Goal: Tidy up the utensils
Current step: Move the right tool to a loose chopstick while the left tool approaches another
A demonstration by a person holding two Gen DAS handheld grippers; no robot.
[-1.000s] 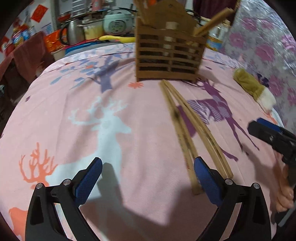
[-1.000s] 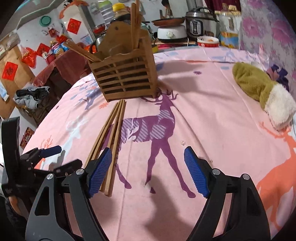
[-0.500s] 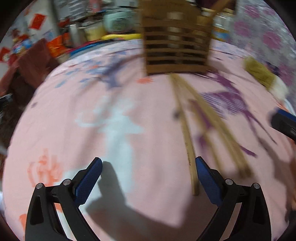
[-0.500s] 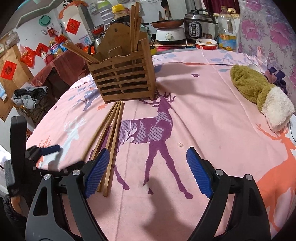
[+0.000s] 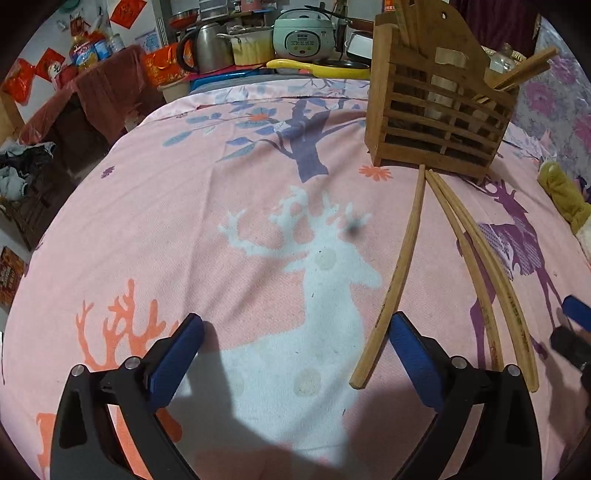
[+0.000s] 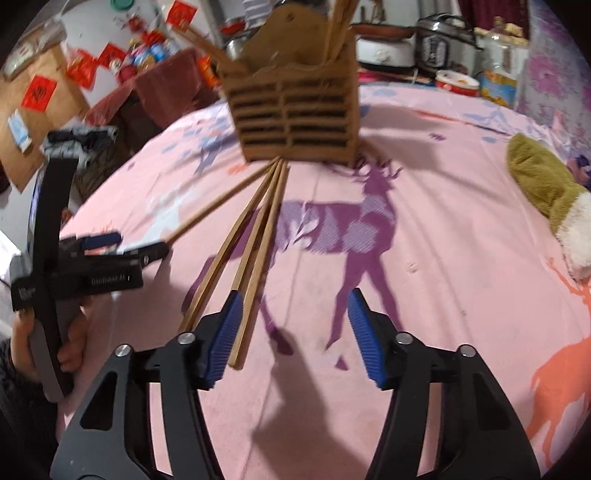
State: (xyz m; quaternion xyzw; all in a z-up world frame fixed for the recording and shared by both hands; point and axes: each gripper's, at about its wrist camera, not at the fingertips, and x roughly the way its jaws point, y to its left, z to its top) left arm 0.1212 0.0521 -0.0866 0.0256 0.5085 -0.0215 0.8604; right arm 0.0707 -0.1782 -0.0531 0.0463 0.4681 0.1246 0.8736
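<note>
Pink cloth (image 5: 184, 229) printed with deer covers the surface, and behind it a crowded counter carries a kettle (image 5: 207, 46) and a rice cooker (image 5: 303, 35). Straight ahead of both grippers stands a slatted wooden holder (image 5: 439, 110) with some chopsticks already leaning out of its top. In the left wrist view the left gripper (image 5: 295, 365) has its blue pads wide apart with only cloth between them. 1 loose chopstick (image 5: 397, 280) lies just inside its right finger (image 5: 413, 362), the near end beside the pad, and whether they touch I cannot tell. 2 more chopsticks (image 5: 480, 266) lie further to the right of this gripper, close together, their far ends near the foot of the holder. In the right wrist view the right gripper (image 6: 291, 332) is closing its jaws, but the pads press on nothing, and only cloth is between them. The loose chopsticks lie fanned just at its left finger (image 6: 223, 332), and the nearest one passes right beside the pad. Further left a hand (image 6: 44, 343) holds the handle of the left gripper. Ahead and to the right of the right gripper lies a green plush thing (image 6: 543, 181) with a white end.
</note>
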